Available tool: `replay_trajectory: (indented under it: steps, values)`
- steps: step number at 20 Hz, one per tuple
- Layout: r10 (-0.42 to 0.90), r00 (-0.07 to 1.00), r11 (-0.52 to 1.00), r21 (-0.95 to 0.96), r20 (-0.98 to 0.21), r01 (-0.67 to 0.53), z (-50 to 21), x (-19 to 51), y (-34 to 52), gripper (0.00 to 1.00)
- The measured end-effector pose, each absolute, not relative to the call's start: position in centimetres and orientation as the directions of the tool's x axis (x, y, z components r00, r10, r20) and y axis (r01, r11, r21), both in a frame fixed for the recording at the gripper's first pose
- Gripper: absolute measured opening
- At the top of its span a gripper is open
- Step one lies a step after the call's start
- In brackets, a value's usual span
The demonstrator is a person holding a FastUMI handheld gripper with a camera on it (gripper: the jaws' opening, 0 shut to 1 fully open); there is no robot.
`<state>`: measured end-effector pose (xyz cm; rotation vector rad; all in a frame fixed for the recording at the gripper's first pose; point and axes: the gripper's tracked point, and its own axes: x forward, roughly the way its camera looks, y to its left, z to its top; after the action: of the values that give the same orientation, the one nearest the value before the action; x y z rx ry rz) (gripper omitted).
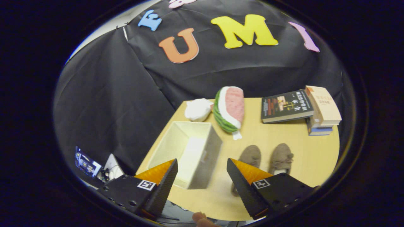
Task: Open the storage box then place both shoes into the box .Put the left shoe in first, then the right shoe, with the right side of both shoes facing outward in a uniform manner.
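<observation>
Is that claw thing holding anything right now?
No. The gripper is open and empty, hanging above the table, with the storage box and two shoes below its fingers.

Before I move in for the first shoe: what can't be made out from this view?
- Left shoe: heel hidden behind one finger of the open hand-held gripper.
- Box: near corner covered by the other finger; floor partly hidden by its wall.
- Lower books: covered by those on top.
- Right shoe: sole unseen.
</observation>
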<state>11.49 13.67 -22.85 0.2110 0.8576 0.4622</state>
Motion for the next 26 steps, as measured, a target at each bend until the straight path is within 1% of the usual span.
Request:
replay_trajectory:
  steps: [2, 6, 9, 12, 13, 15, 17, 18, 19, 25, 26]
  values:
    - [0.432, 0.548, 0.902, 0.346, -0.716, -0.259, -25.7, 11.4, 11.5, 0.95]
    - [0.303, 0.49, 0.953, 0.255, -0.817, -0.163, -33.1, 11.6, 8.1, 0.96]
    - [0.277, 0.411, 0.961, 0.251, -0.869, -0.119, -37.4, 11.2, 8.0, 0.95]
    - [0.22, 0.375, 0.975, 0.209, -0.901, -0.071, -39.8, 11.7, 7.4, 0.89]
    - [0.204, 0.363, 0.978, 0.201, -0.909, -0.045, -40.5, 11.8, 7.3, 0.79]
    - [0.175, 0.333, 0.984, 0.179, -0.927, -0.021, -41.8, 11.8, 6.8, 0.68]
    - [0.174, 0.311, 0.984, 0.172, -0.934, -0.037, -42.4, 11.6, 7.0, 0.56]
    - [0.167, 0.307, 0.986, 0.163, -0.937, -0.039, -42.4, 11.5, 6.9, 0.55]
    - [0.151, 0.314, 0.988, 0.149, -0.937, -0.031, -42.5, 11.7, 6.6, 0.49]
    - [0.185, 0.221, 0.979, 0.2, -0.958, 0.045, -43.5, 11.3, 7.5, 0.11]
    - [0.174, 0.208, 0.98, 0.189, -0.963, 0.055, -43.3, 11.2, 7.4, 0.11]
